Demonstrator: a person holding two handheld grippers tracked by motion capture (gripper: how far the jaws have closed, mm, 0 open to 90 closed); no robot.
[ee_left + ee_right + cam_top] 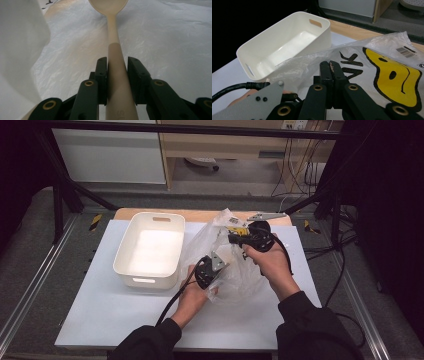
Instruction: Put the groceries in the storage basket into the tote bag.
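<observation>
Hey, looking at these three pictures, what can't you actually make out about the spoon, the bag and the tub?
- Spoon: in the left gripper view its bowl is cut off by the top edge and its handle end by the bottom edge; in the high view the plastic bag hides it.
- Bag print: cut off by the right gripper view's right edge, so unreadable.
- Barcode label: too small to read.
- White tub: glare washes out its floor in the high view.

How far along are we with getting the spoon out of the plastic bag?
Done: the left gripper is shut on the spoon handle inside the plastic bag; the right gripper pinches the bag's edge. In hand: drawing the spoon out. Left: probably placing it in the empty white bin.
</observation>
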